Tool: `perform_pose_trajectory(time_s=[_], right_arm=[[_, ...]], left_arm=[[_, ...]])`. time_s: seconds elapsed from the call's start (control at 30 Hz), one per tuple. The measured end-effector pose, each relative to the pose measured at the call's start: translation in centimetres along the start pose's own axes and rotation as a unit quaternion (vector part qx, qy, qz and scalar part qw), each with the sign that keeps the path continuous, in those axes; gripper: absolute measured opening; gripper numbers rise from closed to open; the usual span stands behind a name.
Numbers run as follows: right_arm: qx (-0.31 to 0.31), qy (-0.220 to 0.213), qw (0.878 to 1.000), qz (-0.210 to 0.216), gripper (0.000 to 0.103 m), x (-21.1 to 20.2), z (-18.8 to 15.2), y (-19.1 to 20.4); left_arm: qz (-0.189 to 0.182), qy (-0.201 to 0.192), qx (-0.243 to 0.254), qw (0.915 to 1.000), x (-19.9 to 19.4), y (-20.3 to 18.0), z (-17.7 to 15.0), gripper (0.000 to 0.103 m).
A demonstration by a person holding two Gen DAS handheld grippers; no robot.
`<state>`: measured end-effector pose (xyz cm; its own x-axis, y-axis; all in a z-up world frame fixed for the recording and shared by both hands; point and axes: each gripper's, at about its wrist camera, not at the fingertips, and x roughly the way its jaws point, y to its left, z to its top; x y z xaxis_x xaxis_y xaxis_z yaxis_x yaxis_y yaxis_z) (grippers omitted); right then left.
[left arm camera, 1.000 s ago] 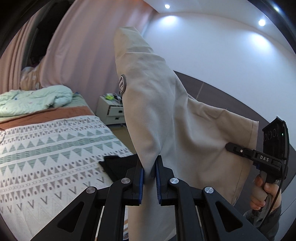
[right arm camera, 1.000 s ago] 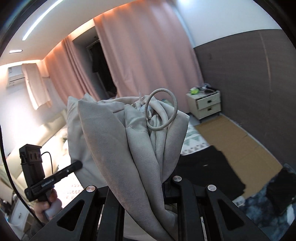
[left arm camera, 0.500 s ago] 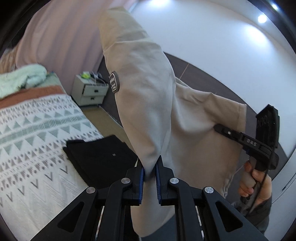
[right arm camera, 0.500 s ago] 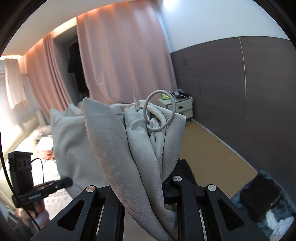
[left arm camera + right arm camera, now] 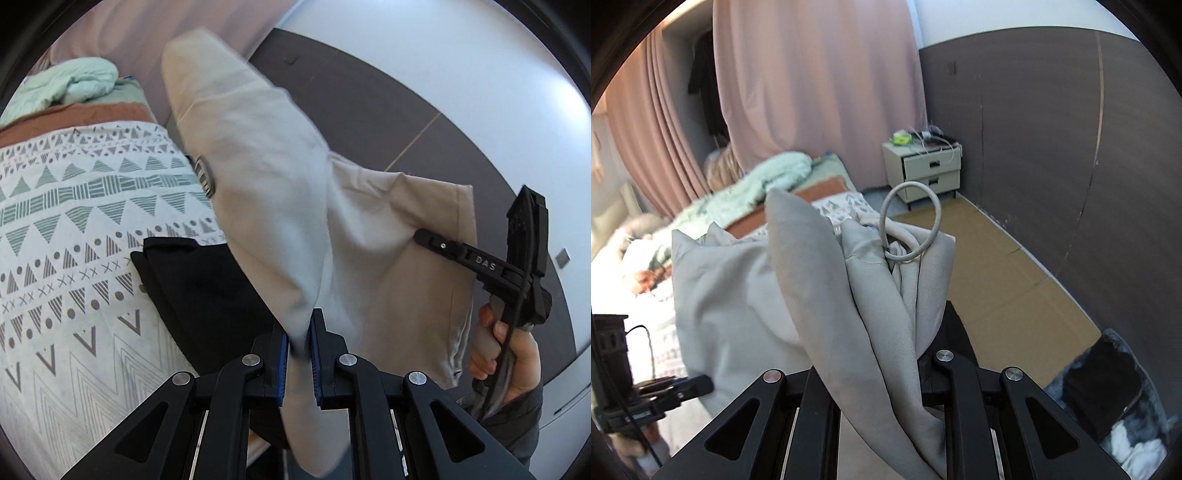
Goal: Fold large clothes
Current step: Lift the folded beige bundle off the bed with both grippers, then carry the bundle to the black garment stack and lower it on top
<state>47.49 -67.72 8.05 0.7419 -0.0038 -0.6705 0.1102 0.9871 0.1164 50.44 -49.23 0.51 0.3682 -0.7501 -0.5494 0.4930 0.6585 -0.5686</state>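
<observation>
Beige garment point(image 5: 288, 206) motion-blurred, right gripper point(image 5: 886, 373) fingertips hidden

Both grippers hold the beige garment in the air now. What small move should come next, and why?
Probably lower it onto the patterned bed cover and spread it. The left gripper and right gripper both clamp the beige garment, which hangs bunched above the bed beside the black garment.

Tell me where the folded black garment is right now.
In the left wrist view the black garment lies on the patterned bedspread near the bed's edge, just behind the beige garment.
</observation>
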Motion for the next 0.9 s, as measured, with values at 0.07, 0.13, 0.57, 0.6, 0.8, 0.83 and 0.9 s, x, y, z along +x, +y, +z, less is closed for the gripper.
perform_pose_trajectory(time_s=[0.07,0.13,0.57,0.6,0.8,0.83,0.9], right_arm=[[-0.006,0.017,1.000,-0.006,0.015,2.5,0.4,0.1],[-0.012,0.034,0.999,-0.014,0.014,5.0,0.6,0.4],[-0.025,0.113,0.986,-0.123,0.051,17.9,-1.2,-1.6],[-0.018,0.113,0.985,-0.132,0.056,17.7,-1.6,-2.2],[0.046,0.088,0.986,-0.134,0.059,12.0,-3.7,-6.4],[0.054,0.083,0.985,-0.139,0.059,11.6,-4.3,-6.9],[0.074,0.074,0.985,-0.138,0.059,9.2,-5.7,-7.9]], left_arm=[[0.001,0.006,-0.010,0.9999,1.4,1.6,0.5,0.011],[0.004,0.013,-0.021,0.9997,2.7,3.0,0.8,0.011],[0.055,0.075,-0.070,0.9932,10.0,11.7,0.6,0.031],[0.054,0.073,-0.071,0.9933,9.9,12.2,0.6,0.042],[0.056,0.050,-0.066,0.9950,8.8,13.7,1.1,0.059],[0.055,0.052,-0.070,0.9947,8.9,14.0,1.2,0.059],[0.055,0.050,-0.072,0.9946,9.0,14.5,1.6,0.059]])
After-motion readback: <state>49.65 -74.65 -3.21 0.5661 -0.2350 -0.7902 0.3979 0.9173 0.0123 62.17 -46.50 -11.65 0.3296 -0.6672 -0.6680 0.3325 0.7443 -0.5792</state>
